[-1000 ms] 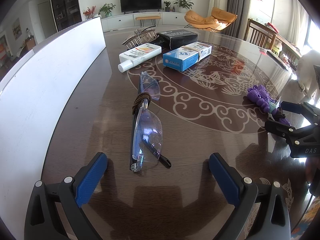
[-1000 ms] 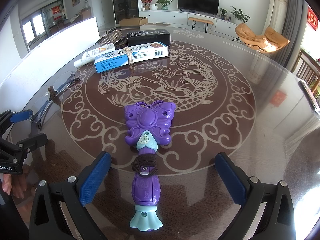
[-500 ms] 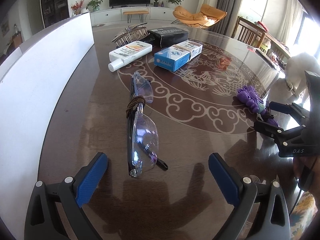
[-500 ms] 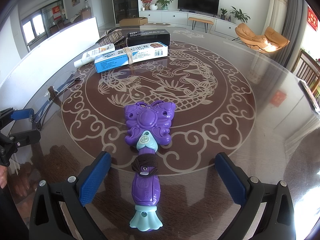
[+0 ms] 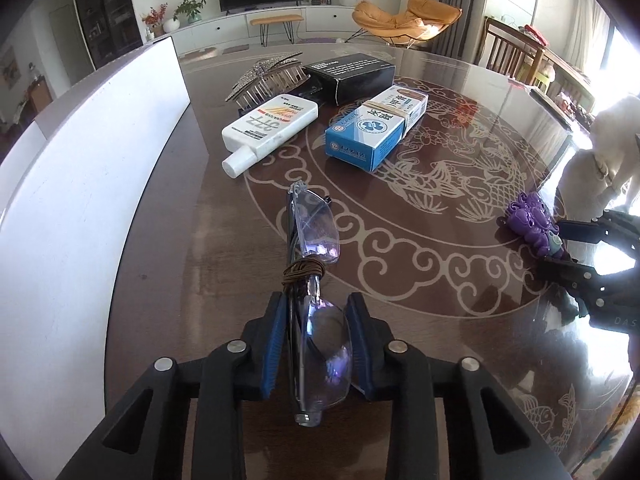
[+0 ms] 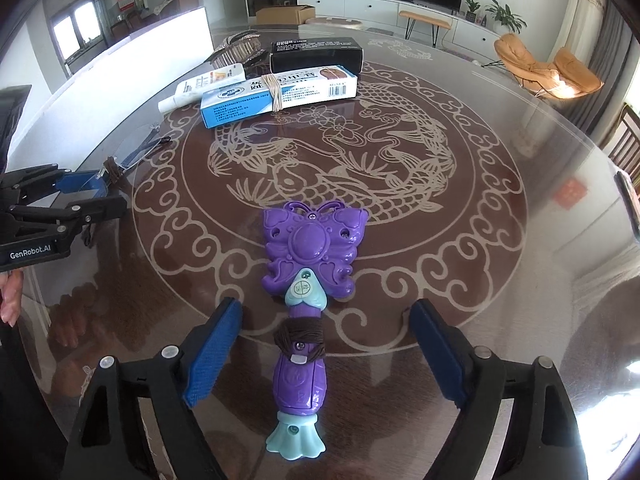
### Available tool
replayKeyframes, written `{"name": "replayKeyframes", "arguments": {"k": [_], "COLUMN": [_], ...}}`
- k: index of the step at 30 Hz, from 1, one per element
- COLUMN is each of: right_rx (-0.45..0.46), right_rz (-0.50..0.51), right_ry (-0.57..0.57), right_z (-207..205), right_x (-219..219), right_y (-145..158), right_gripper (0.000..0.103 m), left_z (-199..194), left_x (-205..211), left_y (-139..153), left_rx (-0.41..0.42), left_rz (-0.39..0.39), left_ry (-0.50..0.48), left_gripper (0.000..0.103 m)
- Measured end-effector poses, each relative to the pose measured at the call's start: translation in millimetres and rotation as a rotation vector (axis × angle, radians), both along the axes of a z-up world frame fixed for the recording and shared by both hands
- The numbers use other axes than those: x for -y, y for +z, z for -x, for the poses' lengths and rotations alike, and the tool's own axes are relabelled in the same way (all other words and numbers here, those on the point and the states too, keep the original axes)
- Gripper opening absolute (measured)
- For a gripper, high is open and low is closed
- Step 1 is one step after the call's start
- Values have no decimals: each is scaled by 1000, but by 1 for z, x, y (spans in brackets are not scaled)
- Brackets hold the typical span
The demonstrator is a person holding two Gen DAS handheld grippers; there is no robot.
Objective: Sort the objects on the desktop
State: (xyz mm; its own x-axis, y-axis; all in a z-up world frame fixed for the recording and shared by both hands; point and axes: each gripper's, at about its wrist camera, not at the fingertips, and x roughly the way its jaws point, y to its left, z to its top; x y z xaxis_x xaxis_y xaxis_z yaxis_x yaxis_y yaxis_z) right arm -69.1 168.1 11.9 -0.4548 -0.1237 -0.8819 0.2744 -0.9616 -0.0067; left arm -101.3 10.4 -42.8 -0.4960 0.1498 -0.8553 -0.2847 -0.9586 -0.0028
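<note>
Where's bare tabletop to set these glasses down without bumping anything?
Free: the brown strip between the white board and the glasses, and the dragon inlay between the blue box and the purple toy. Crowded: the far end, where the comb, white bottle, black box and blue box cluster.

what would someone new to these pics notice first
Probably the clear-lensed folded glasses with a brown band round their middle, clamped between the left gripper's blue pads near the table's white board. Next, the purple butterfly-shaped toy wand lying between the right gripper's wide-open fingers.
</note>
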Motion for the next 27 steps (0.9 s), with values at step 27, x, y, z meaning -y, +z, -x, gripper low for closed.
{"name": "replayKeyframes", "arguments": {"k": [27], "right_rx": [-118], "right_rz": [344], "right_ry": [138], "right_z": [4], "right_x": [97], "right_y": [118], "right_gripper": [22], "left_z": [-85], "left_x": [169], "left_y": [136], "left_rx": [-315], "left_rz": [-313], "left_ry": [274], "left_gripper": [26]}}
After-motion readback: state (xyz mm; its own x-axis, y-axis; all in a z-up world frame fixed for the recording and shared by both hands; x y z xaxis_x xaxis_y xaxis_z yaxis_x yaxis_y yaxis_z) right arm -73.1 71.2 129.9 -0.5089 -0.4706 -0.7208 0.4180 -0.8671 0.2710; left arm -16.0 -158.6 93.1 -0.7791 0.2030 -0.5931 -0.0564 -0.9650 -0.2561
